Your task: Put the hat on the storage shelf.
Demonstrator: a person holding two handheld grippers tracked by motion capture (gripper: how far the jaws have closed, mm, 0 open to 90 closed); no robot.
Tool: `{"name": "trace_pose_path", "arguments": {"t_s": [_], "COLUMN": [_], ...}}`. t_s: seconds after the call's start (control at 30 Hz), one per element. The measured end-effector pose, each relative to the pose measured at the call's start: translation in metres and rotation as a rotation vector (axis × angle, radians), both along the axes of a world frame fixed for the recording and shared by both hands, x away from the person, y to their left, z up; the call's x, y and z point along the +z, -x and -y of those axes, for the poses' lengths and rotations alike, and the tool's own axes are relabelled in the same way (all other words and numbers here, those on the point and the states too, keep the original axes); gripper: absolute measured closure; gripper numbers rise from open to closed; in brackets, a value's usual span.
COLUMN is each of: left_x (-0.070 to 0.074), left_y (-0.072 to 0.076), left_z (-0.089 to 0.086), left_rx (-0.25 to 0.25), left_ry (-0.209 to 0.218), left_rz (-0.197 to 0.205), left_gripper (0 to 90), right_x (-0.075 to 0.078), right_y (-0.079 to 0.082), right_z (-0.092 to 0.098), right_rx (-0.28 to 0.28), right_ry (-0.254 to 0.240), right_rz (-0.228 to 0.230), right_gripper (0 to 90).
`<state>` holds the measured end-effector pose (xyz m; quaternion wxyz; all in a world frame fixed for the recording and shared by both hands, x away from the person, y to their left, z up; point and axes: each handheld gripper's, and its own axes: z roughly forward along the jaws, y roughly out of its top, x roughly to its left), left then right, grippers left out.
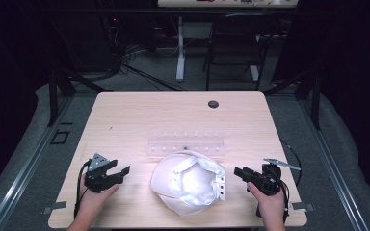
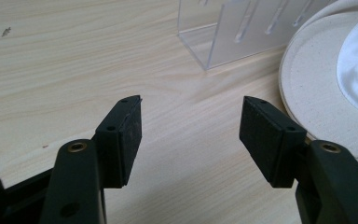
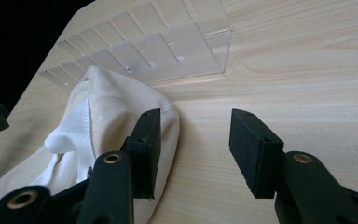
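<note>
A cream cap (image 1: pixel 189 183) lies upside down on the wooden table (image 1: pixel 125 120), its white lining facing up. Its brim (image 2: pixel 307 88) shows at the right of the left gripper view, and its crown (image 3: pixel 102 116) at the left of the right gripper view. My left gripper (image 1: pixel 120 172) sits left of the cap, open, with only bare table between its pads. My right gripper (image 1: pixel 238 172) sits right of the cap, open too, one pad (image 3: pixel 145 149) just in front of the cap's edge and nothing between the jaws.
A clear acrylic rack (image 1: pixel 187 144) with slots stands just behind the cap, also seen as the rack (image 2: pixel 242 32) and the rack (image 3: pixel 168 51) in the gripper views. A round grommet hole (image 1: pixel 213 104) sits near the table's far edge. A chair (image 1: pixel 236 43) stands beyond the table.
</note>
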<state>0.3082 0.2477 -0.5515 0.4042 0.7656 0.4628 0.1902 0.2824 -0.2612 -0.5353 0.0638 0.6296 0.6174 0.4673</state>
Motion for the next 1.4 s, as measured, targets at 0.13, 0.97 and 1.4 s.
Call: {"name": "trace_pose_path", "arguments": {"t_s": [0.13,0.97,1.4], "left_x": [0.000,0.001,0.000], "left_y": [0.001,0.008,0.007], "left_z": [0.003,0.011,0.013], "left_rx": [-0.004,-0.031,-0.040], "left_ry": [-0.022,-0.061,-0.067], "left_rz": [0.010,0.036,0.040], "left_gripper": [40.6,40.5,40.5], "right_x": [0.000,0.020,0.005], "right_y": [0.001,0.010,0.007], "right_z": [0.000,-0.025,-0.039], "right_rx": [0.005,0.192,0.256], "right_ry": [-0.010,-0.106,-0.171], "right_rz": [-0.020,-0.188,-0.284], "right_gripper": [53.2,47.2,47.7]}}
